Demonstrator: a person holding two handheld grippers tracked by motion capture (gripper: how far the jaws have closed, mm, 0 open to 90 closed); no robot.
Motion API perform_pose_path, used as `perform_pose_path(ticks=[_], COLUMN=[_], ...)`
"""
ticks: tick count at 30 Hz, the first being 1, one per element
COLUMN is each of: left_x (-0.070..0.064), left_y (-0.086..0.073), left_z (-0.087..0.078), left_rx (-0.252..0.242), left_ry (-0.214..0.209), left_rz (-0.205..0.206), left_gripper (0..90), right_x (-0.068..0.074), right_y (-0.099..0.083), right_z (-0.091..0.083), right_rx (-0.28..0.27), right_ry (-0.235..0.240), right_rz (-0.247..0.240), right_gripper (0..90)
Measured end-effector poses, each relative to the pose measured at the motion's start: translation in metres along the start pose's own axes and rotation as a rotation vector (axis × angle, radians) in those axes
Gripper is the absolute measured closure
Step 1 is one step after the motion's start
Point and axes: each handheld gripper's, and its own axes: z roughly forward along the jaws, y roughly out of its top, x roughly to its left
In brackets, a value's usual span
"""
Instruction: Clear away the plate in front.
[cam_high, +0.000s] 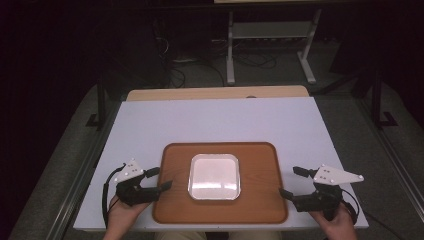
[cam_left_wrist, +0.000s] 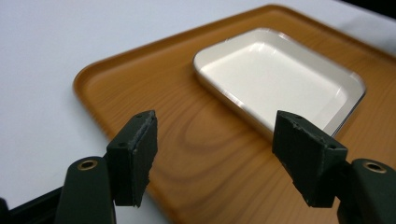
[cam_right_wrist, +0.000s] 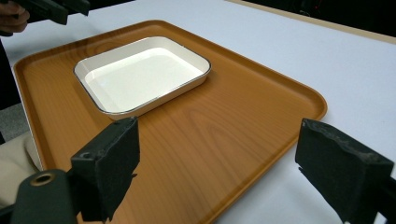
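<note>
Your left hand-held gripper (cam_high: 159, 179) sits at the left edge of the tray (cam_high: 175, 205), jaws spread wide and holding nothing; in the left gripper view one jaw hangs over the white worktop (cam_left_wrist: 42, 84) just outside the tray's rim and the other over the wood-grain floor of the tray (cam_left_wrist: 187, 140), so the near left edge runs between them. Left of that hand there is only a narrow strip of worktop before its own edge. One tray lies on the worktop (cam_high: 225, 120), close to your side, and one white square dish (cam_high: 214, 176) rests in the middle of it, clear of the rim all around, with bare wood on every side. The dish (cam_left_wrist: 275, 79) is empty and upright. Behind the tray, a broad open stretch of worktop reaches to the far edge. Your right hand-held gripper (cam_high: 292, 181) waits just off the tray's right edge, jaws also spread and empty; in the right gripper view one jaw is over the tray (cam_right_wrist: 224, 140) and the other over the worktop (cam_right_wrist: 355, 70), with the dish (cam_right_wrist: 140, 74) well beyond them. That makes two grippers, one tray, one dish.
</note>
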Motion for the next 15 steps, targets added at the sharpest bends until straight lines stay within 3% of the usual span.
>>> perform_pose_path(ticks=[2,6,12,15], left_x=[0.0037,0.0056,0.0023,0.0047], left_y=[-0.0064,-0.0094,-0.0078,-0.0088], left_z=[-0.0016,-0.0063,-0.0048,-0.0057], left_rx=[0.006,-0.029,-0.019,-0.019], left_ry=[-0.004,-0.017,0.019,0.027], left_rz=[-0.022,-0.062,-0.002,-0.002], left_gripper=[30.6,29.2,29.2,29.2], right_x=[0.0001,-0.0003,0.0019,0.0027], right_y=[-0.0003,-0.0005,0.0007,0.0007], right_z=[0.0,0.0013,0.0046,0.0073], right_rx=[-0.001,0.005,0.014,0.02], right_ry=[0.002,0.01,0.018,0.022], right_rz=[0.0,-0.008,-0.021,-0.02], right_gripper=[13.1,13.1,13.1,13.1])
